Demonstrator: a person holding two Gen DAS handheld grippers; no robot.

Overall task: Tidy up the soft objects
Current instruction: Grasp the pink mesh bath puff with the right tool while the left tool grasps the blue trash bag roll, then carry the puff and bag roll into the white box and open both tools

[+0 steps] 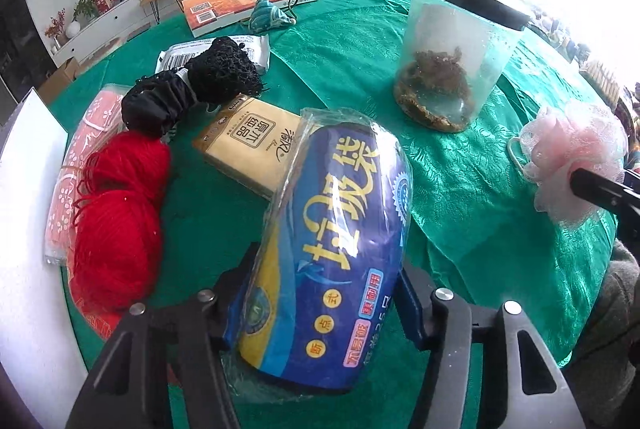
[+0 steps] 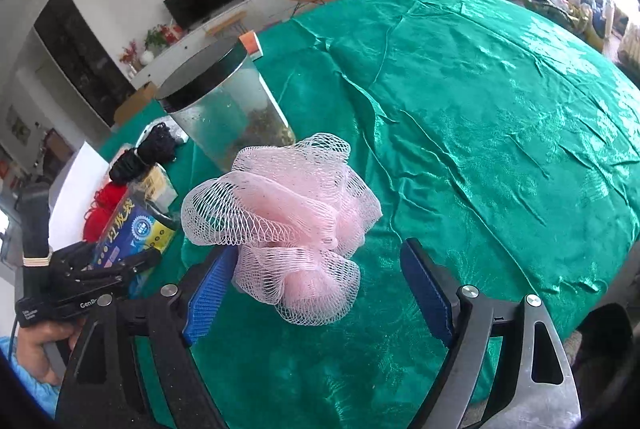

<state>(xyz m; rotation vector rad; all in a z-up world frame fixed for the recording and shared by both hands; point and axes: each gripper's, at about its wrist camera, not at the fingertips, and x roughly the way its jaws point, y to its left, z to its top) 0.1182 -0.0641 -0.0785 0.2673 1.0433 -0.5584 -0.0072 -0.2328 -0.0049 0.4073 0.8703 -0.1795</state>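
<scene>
Both wrists — close, downward, overlapping

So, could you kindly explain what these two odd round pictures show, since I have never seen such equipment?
A person holds a hand-held two-finger gripper in each hand; each carries a fisheye camera looking along its fingers. The left view shows the left gripper clamped on a blue roll of bin bags. The right view shows the right gripper, jaws apart around a pink mesh bath puff, without squeezing it. On the green tablecloth lie red yarn, a black net pouch, a tissue pack, a book and a lidded clear jar.
</scene>
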